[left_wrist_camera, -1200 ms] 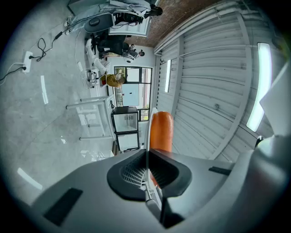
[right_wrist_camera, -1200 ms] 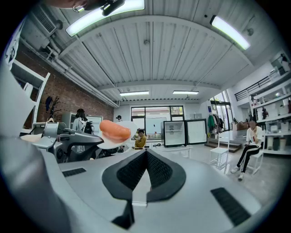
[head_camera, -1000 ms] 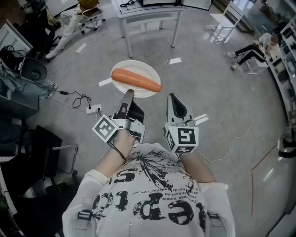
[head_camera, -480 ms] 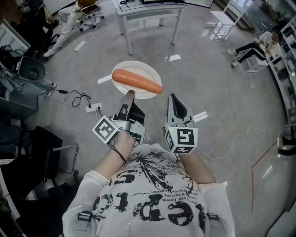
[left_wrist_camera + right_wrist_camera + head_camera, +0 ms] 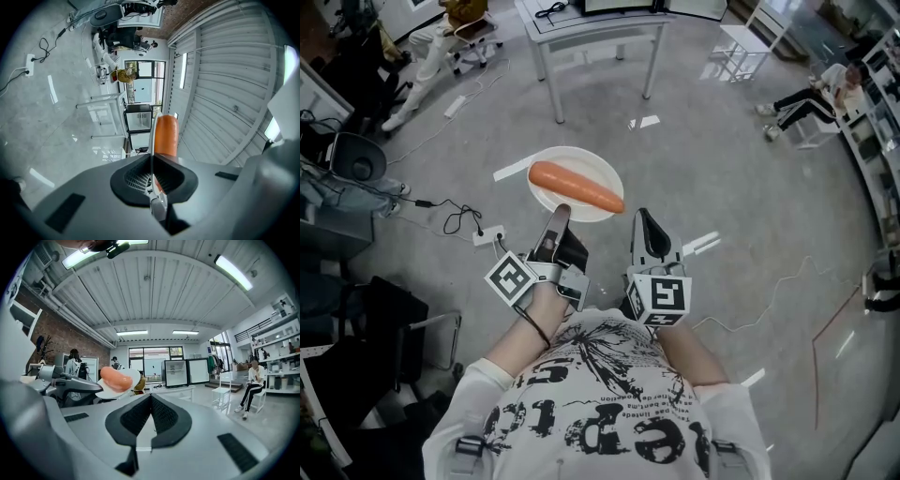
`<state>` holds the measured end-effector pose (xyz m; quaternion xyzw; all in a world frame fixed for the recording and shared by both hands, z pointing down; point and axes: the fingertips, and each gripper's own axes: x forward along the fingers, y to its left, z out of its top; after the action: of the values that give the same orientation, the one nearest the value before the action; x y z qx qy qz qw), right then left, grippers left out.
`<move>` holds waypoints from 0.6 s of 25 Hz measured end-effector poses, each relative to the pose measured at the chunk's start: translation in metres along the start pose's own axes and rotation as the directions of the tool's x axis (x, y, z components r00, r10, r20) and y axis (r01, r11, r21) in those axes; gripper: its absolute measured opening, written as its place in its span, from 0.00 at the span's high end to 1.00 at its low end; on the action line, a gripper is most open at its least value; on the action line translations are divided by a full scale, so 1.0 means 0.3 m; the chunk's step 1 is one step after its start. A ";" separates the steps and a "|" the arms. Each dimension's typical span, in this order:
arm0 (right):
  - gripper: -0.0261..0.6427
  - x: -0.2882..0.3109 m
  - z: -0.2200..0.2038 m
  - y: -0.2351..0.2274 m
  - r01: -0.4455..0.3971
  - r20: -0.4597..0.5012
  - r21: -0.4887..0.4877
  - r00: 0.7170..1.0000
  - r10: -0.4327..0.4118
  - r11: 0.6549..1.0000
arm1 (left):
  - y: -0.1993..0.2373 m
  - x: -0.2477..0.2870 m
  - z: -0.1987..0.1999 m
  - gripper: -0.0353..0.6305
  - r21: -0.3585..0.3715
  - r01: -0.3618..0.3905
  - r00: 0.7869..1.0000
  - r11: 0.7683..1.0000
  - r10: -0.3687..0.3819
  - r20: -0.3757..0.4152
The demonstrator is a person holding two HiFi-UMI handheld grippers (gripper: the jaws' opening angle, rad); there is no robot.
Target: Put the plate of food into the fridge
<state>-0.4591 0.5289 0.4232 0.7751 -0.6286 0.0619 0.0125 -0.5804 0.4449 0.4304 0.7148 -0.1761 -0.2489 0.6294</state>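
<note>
Carrying looks like the step in hand. The left hand-held gripper (image 5: pixel 560 214) is clamped tight on the near rim of the white plate (image 5: pixel 581 161) and holds it out roughly level above the floor (image 5: pixel 722 169), so the sausage (image 5: pixel 577 186) lying across it does not roll off. The right hand-held gripper (image 5: pixel 642 220) hangs just beside it, jaws pressed together on nothing, likely left free for the door. Glass-fronted fridges (image 5: pixel 176 372) stand far ahead, well apart from the plate.
</note>
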 end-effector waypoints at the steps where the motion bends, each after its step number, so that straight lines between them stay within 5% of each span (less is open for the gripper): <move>1: 0.96 0.018 0.001 -0.016 -0.002 -0.002 -0.004 1.000 0.002 1.000 | 0.005 0.020 0.005 0.91 0.001 -0.001 1.000 1.000 0.001 0.004; 15: 0.96 0.366 0.096 -0.535 -0.097 0.000 -0.030 0.995 0.097 0.995 | 0.012 0.578 -0.115 0.91 0.034 0.024 0.992 0.999 -0.028 0.120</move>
<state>-0.2780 0.4529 0.4162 0.7434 -0.6665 0.0525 0.0204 -0.4189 0.3743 0.4137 0.7107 -0.2086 -0.2969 0.6027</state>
